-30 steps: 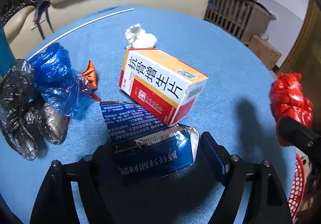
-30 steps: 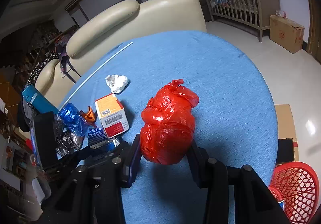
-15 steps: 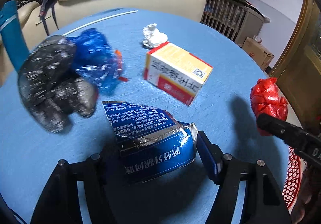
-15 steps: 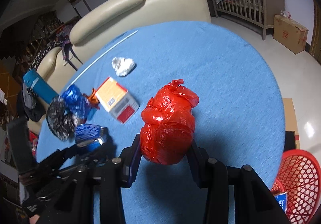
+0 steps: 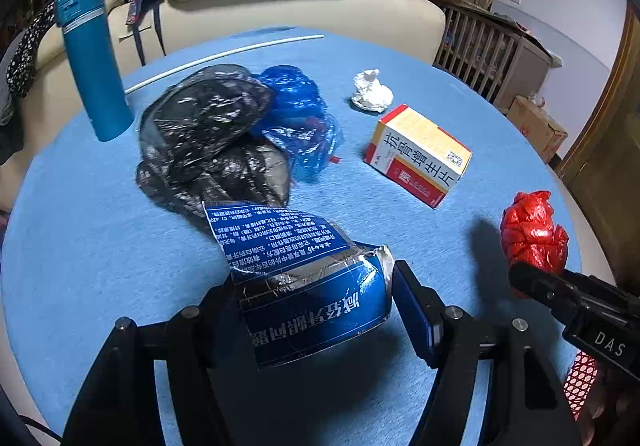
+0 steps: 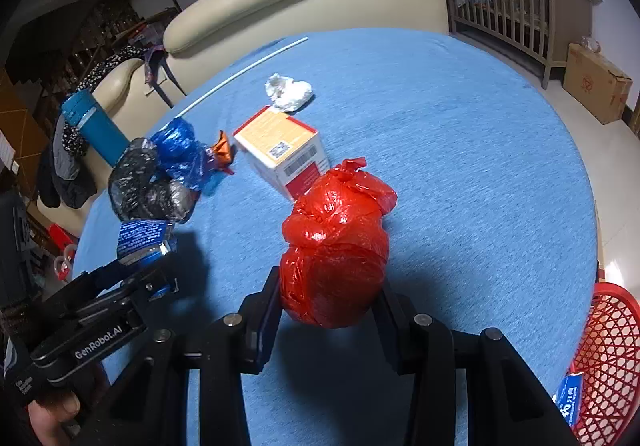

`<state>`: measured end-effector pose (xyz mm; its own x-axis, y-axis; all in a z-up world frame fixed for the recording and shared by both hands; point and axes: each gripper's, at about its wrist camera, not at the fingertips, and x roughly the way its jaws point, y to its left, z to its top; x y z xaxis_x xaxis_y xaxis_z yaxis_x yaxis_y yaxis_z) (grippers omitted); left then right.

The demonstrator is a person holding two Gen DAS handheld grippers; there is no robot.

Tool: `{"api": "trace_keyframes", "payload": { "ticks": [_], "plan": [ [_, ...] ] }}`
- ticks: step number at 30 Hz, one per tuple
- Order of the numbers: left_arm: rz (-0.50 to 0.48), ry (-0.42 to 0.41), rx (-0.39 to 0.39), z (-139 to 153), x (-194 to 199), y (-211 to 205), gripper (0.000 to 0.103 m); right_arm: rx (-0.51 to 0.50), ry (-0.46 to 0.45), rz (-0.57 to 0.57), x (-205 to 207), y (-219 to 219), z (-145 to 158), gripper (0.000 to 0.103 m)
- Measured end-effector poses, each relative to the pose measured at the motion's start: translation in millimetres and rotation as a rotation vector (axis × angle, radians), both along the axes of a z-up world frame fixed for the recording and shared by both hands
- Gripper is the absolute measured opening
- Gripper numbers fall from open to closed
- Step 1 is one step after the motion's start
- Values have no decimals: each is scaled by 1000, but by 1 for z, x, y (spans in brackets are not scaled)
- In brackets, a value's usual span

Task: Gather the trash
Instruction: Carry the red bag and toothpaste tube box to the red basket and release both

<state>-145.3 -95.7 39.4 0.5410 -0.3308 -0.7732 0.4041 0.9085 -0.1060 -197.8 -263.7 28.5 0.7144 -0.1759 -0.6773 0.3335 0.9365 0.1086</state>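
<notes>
While my left gripper (image 5: 316, 310) clamps the blue packet (image 5: 308, 286), my right gripper (image 6: 328, 306) grips the red bag (image 6: 334, 250) above the table (image 6: 460, 166).

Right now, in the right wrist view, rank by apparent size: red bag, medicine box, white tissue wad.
1. red bag, largest, though it sits closest to the camera in the right gripper.
2. medicine box.
3. white tissue wad, smallest and farthest.

On the round table (image 6: 460, 126), the crumpled tissue (image 6: 289, 92) lies behind the medicine box (image 6: 282, 150). Left of the box lie the plastic bags (image 6: 160, 174), and the bottle (image 6: 96, 126) stands behind them. The basket (image 6: 608, 358) stands below the table's right edge.
</notes>
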Motion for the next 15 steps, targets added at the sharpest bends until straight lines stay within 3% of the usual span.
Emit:
{"api": "trace_keyframes", "payload": {
  "ticks": [15],
  "plan": [
    [-20, -25, -39, 16, -13, -9, 71, 4, -22, -58, -40, -11, 0, 45]
  ]
}}
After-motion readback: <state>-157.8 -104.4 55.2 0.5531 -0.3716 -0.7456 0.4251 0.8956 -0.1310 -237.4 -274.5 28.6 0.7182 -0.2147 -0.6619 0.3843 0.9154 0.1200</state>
